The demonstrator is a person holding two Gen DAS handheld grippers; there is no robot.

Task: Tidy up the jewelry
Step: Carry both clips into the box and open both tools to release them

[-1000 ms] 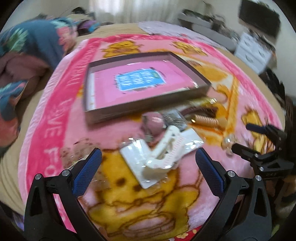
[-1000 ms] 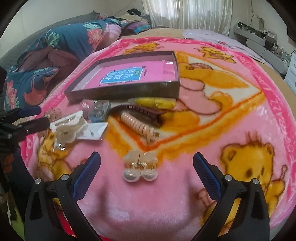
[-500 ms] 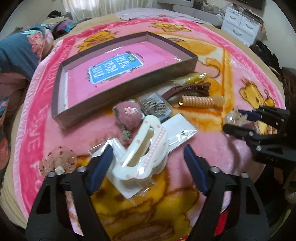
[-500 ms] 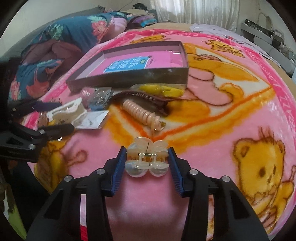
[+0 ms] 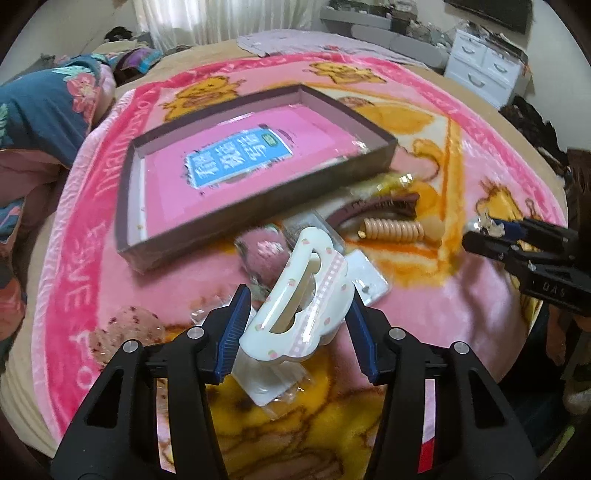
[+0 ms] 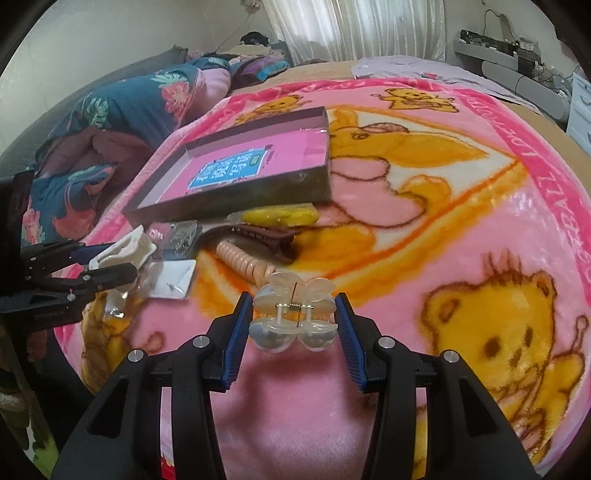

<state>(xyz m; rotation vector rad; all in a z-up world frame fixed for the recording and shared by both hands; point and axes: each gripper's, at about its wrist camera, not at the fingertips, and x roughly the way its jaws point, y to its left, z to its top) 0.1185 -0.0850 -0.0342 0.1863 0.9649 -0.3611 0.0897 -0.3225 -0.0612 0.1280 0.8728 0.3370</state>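
Premises: a bedroom in a private home. Evidence: a bed (image 6: 461, 74) covered by a pink fleece blanket (image 6: 443, 206) printed with cartoon bears; a floral quilt (image 6: 122, 107) bunched at its far side; sheer curtains (image 6: 354, 26) over a window; a white chest of drawers (image 5: 484, 66) against the wall, with cluttered electronics on a low unit (image 6: 517, 44) nearby.

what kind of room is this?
Most likely a bedroom. The work surface is a bed under a pink bear-print blanket, with a bunched floral duvet at its head, curtains behind, and a white drawer unit by the wall.
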